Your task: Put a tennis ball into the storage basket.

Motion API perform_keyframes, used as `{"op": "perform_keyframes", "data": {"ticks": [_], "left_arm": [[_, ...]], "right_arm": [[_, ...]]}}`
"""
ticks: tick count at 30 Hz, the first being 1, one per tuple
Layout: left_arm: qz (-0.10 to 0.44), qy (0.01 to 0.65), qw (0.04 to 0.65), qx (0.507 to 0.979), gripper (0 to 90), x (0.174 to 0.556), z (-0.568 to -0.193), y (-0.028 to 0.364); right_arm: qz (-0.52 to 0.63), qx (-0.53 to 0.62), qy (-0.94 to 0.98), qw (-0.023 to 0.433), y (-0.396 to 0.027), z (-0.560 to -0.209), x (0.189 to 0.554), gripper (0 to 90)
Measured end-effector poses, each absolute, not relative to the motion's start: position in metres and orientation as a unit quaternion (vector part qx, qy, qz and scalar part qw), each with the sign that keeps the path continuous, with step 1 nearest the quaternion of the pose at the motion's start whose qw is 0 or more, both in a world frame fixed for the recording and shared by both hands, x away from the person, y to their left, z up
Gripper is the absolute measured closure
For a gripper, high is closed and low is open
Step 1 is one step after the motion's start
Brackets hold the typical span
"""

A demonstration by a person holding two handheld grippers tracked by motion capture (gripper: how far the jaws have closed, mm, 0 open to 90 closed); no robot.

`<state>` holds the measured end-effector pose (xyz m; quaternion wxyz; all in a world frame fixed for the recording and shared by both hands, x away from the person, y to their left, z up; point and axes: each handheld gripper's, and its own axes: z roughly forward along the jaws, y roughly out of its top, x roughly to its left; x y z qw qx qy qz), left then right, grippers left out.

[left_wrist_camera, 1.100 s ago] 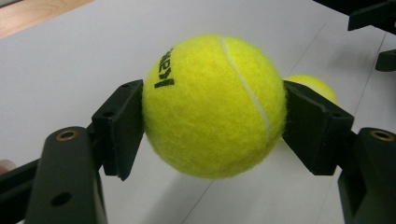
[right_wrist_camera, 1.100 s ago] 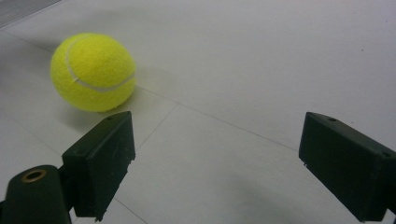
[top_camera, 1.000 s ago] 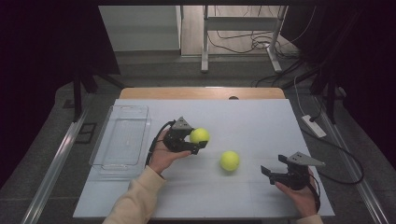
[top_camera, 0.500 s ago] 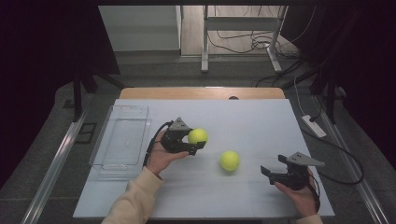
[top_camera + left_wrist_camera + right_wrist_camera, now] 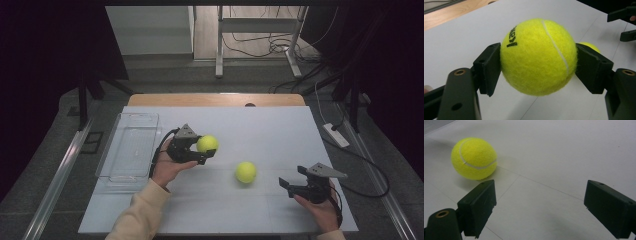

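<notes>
- since a second ago my left claw (image 5: pixel 206 150) has carried its tennis ball (image 5: pixel 207 143) slightly toward the clear tray (image 5: pixel 131 145); the right claw (image 5: pixel 290 186) has kept still.
- left claw is clamped on that ball, both pads (image 5: pixel 487 67) pressing its sides, seemingly lifted off the tabletop (image 5: pixel 270 125).
- second ball (image 5: pixel 246 172) rests on the tabletop between the claws.
- right claw stands apart, holding nothing.

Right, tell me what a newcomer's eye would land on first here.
The yellow tennis ball clamped in the left gripper, held above the middle of the white table. Next, a second tennis ball lying loose to its right, with the right gripper open beside it. A clear plastic tray sits at the table's left edge.
</notes>
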<state>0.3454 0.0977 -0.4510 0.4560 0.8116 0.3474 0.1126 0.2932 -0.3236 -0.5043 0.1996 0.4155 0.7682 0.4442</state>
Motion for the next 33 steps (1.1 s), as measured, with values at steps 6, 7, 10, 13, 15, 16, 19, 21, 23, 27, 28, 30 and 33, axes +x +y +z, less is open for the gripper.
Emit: {"op": "perform_keyframes", "data": {"ticks": [6, 7, 10, 13, 15, 16, 19, 21, 23, 27, 28, 30, 33], "left_arm": [[0.116, 0.352, 0.46, 0.807, 27.3, 0.344, -0.449, 0.104], [0.117, 0.354, 0.462, 0.805, 27.3, 0.344, -0.448, 0.107], [0.117, 0.356, 0.465, 0.802, 27.3, 0.343, -0.448, 0.109], [0.115, 0.357, 0.469, 0.8, 27.3, 0.342, -0.447, 0.11], [0.114, 0.356, 0.47, 0.799, 27.3, 0.342, -0.447, 0.111], [0.116, 0.357, 0.47, 0.799, 27.3, 0.342, -0.447, 0.111], [0.118, 0.358, 0.468, 0.799, 27.3, 0.342, -0.446, 0.113], [0.12, 0.359, 0.469, 0.798, 27.3, 0.342, -0.445, 0.114], [0.123, 0.361, 0.469, 0.797, 27.3, 0.341, -0.444, 0.117], [0.128, 0.365, 0.468, 0.795, 27.3, 0.341, -0.442, 0.12], [0.129, 0.367, 0.468, 0.793, 27.3, 0.341, -0.442, 0.121], [0.133, 0.371, 0.469, 0.791, 27.3, 0.341, -0.44, 0.125], [0.136, 0.374, 0.47, 0.788, 27.3, 0.341, -0.439, 0.127]], "right_arm": [[0.444, 0.417, 0.767, 0.2, -0.324, -0.504, 0.293, 10.4], [0.444, 0.416, 0.768, 0.2, -0.323, -0.505, 0.293, 10.5], [0.443, 0.416, 0.768, 0.2, -0.323, -0.505, 0.294, 10.5], [0.443, 0.417, 0.768, 0.2, -0.323, -0.505, 0.294, 10.5], [0.442, 0.416, 0.768, 0.201, -0.323, -0.505, 0.294, 10.5], [0.442, 0.417, 0.768, 0.2, -0.323, -0.505, 0.294, 10.5], [0.443, 0.417, 0.768, 0.201, -0.323, -0.505, 0.293, 10.5], [0.443, 0.417, 0.767, 0.202, -0.324, -0.504, 0.293, 10.5], [0.444, 0.419, 0.766, 0.202, -0.324, -0.504, 0.293, 10.5], [0.442, 0.419, 0.767, 0.202, -0.324, -0.504, 0.293, 10.7], [0.442, 0.419, 0.767, 0.202, -0.324, -0.504, 0.293, 10.7], [0.443, 0.418, 0.767, 0.202, -0.323, -0.504, 0.293, 10.7], [0.443, 0.418, 0.767, 0.202, -0.324, -0.504, 0.293, 10.7]]}}
